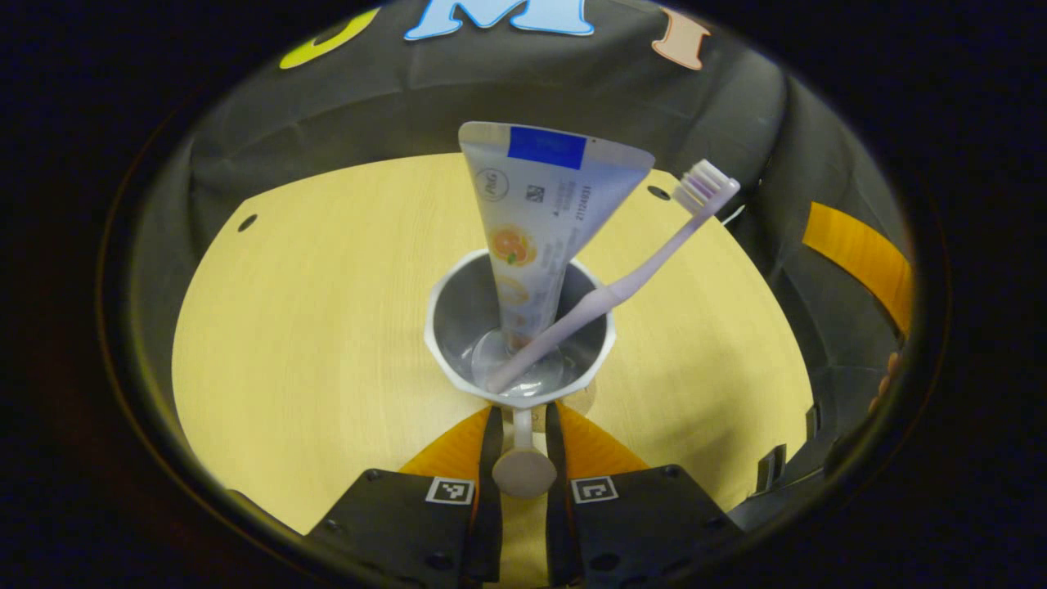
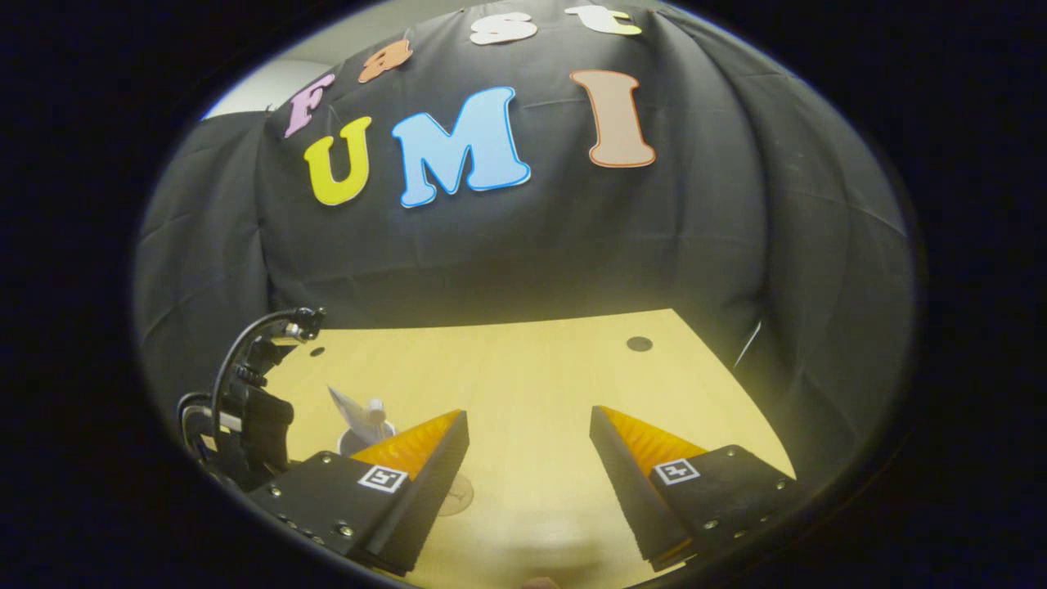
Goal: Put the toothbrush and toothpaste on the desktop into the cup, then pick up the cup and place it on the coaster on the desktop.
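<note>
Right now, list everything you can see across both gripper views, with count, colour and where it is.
cup: one, white rim with grey inside, upright at the middle of the desktop, its handle between the left claw's fingers
toothpaste: one, white tube with a blue band, standing in the cup
toothbrush: one, pale lilac, leaning in the cup, head up and to the right
coaster: one, light wood tone, flat on the desktop by the right claw's finger, partly hidden
desktop: one, light wood
left claw: one, closed on the cup's handle
right claw: one, open above the desktop, holding nothing
</note>
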Action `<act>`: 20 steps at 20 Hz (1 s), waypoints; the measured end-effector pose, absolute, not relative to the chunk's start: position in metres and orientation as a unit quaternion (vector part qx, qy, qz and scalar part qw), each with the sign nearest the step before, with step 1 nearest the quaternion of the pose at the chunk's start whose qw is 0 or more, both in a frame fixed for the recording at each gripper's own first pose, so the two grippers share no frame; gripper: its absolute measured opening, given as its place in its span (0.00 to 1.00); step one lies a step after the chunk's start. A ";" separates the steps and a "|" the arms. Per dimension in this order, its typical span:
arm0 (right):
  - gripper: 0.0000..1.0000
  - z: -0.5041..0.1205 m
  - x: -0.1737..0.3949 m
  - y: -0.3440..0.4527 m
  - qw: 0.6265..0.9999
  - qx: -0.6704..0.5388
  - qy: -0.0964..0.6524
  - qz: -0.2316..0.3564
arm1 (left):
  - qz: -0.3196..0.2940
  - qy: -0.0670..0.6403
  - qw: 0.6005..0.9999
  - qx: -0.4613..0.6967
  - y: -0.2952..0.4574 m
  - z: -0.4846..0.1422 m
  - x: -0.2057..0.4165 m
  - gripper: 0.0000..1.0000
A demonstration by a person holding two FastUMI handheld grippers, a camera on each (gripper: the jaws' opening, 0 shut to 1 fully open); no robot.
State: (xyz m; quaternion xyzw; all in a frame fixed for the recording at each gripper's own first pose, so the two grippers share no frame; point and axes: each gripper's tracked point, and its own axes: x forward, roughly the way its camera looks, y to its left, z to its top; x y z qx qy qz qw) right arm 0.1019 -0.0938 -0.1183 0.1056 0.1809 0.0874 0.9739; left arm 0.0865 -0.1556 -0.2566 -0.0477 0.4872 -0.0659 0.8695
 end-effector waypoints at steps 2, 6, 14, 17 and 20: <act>0.94 -0.119 0.100 -0.100 0.974 0.104 0.181 0.085 | -0.066 0.494 0.866 -0.039 -0.161 -0.263 0.089 0.28; 0.94 -0.119 0.097 -0.110 0.974 0.109 0.180 0.084 | -0.061 0.504 0.861 -0.036 -0.171 -0.273 0.083 0.28; 0.94 -0.119 0.085 -0.116 0.974 0.100 0.176 0.099 | -0.041 0.510 0.859 -0.021 -0.176 -0.279 0.078 0.30; 0.94 -0.117 0.081 -0.117 0.974 0.098 0.173 0.109 | -0.043 0.507 0.860 -0.024 -0.176 -0.280 0.078 0.31; 0.94 -0.116 0.078 -0.120 0.973 0.102 0.172 0.111 | -0.042 0.492 0.869 -0.033 -0.177 -0.279 0.080 0.35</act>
